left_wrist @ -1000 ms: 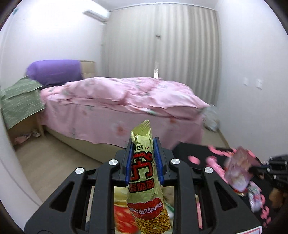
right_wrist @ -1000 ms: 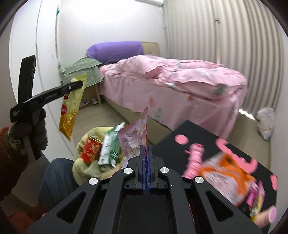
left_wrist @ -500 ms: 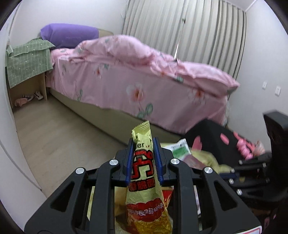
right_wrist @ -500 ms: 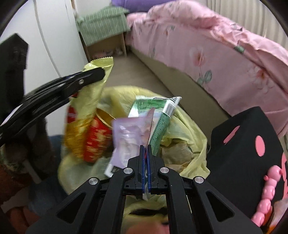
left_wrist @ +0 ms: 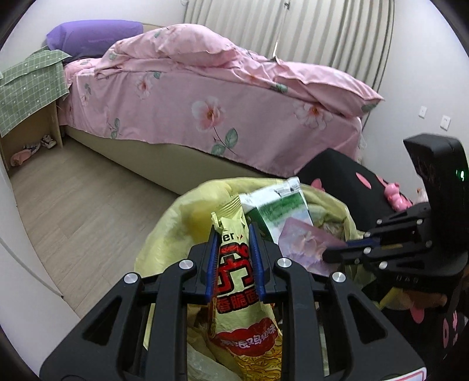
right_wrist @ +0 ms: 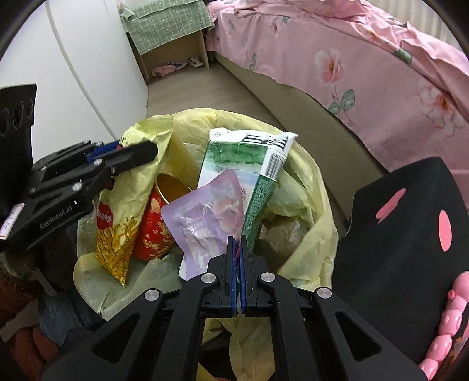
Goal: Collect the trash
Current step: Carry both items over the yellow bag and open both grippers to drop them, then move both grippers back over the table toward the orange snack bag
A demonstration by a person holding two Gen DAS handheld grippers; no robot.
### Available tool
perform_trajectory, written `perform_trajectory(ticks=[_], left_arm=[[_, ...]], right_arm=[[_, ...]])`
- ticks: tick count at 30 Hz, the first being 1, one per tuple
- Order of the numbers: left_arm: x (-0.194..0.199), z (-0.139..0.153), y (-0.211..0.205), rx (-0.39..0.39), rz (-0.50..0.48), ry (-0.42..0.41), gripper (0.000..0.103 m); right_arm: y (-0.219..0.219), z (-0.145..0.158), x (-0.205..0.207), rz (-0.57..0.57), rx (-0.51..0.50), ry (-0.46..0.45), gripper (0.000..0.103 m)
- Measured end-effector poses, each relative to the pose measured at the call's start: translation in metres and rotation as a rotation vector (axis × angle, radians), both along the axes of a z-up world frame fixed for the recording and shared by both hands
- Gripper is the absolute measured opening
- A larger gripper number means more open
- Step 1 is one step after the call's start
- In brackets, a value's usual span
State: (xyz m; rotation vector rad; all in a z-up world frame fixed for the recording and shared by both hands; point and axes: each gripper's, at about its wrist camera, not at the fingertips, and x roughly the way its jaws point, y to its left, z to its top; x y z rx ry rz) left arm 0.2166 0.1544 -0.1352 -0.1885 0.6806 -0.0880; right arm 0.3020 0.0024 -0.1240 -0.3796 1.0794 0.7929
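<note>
A yellow trash bag point(right_wrist: 310, 181) point(left_wrist: 176, 231) stands open on the floor, with a green and white carton point(right_wrist: 249, 158) point(left_wrist: 275, 211) and a red can point(right_wrist: 152, 231) inside. My left gripper point(left_wrist: 233, 237) point(right_wrist: 146, 149) is shut on a gold noodle snack packet point(left_wrist: 237, 272) point(right_wrist: 126, 205) that hangs into the bag's mouth. My right gripper point(right_wrist: 237, 243) point(left_wrist: 334, 249) is shut on the edge of a lilac pouch point(right_wrist: 205, 222) point(left_wrist: 304, 243), held over the bag just in front of the carton.
A pink-covered bed point(left_wrist: 219, 96) runs behind the bag, with wood floor point(left_wrist: 76, 199) between. A black table with pink shapes point(right_wrist: 410, 234) stands to the right of the bag. A bedside cabinet under a green cloth point(right_wrist: 173, 26) is at the back. A white wall point(right_wrist: 82, 67) is on the left.
Both grippers came down over the yellow bag with their wrappers. The right one swung from the black table to the bag and tipped downward. The left one dropped and tilted down.
</note>
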Motion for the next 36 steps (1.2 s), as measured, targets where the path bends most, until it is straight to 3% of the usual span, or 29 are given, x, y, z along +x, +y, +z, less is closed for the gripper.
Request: perform_trajectory(ticks=[5,9,11,13,18,19,20,22,29,36], left_arm=[[0.004,-0.006,-0.004,0.007,-0.019,0.036,0.02],[0.008,-0.002,0.008,-0.065,-0.008,0.048,0.021],[0.01,0.002,0.017,-0.127,-0.011,0.063,0.028],[0.01,0.006,0.025,-0.162,-0.014,0.068,0.042],[0.003,0.026,0.039,-0.194,0.025,0.031,0.054],[0.002,0.03,0.041,-0.197,0.033,0.023,0.054],[0.0,0.035,0.042,-0.198,0.042,0.013,0.054],[-0.003,0.046,0.043,-0.195,0.061,-0.006,0.054],[-0.02,0.082,0.028,-0.155,0.09,-0.066,0.054],[-0.032,0.108,-0.038,-0.077,-0.039,-0.124,0.054]], right_arm=[[-0.01,0.007,-0.003,-0.02,0.041,-0.014,0.004],[-0.009,0.012,-0.006,-0.011,0.071,-0.025,0.004],[-0.009,0.015,-0.009,-0.002,0.088,-0.023,0.005],[-0.005,0.016,-0.011,0.005,0.084,-0.028,0.006],[-0.002,0.016,-0.018,0.02,0.056,-0.051,0.007],[-0.003,0.018,-0.02,0.027,0.06,-0.055,0.012],[-0.004,0.021,-0.023,0.027,0.064,-0.063,0.027],[-0.009,0.026,-0.025,0.019,0.082,-0.085,0.048],[-0.052,0.058,-0.043,-0.05,0.134,-0.167,0.048],[-0.15,0.098,-0.077,-0.221,0.173,-0.295,0.054]])
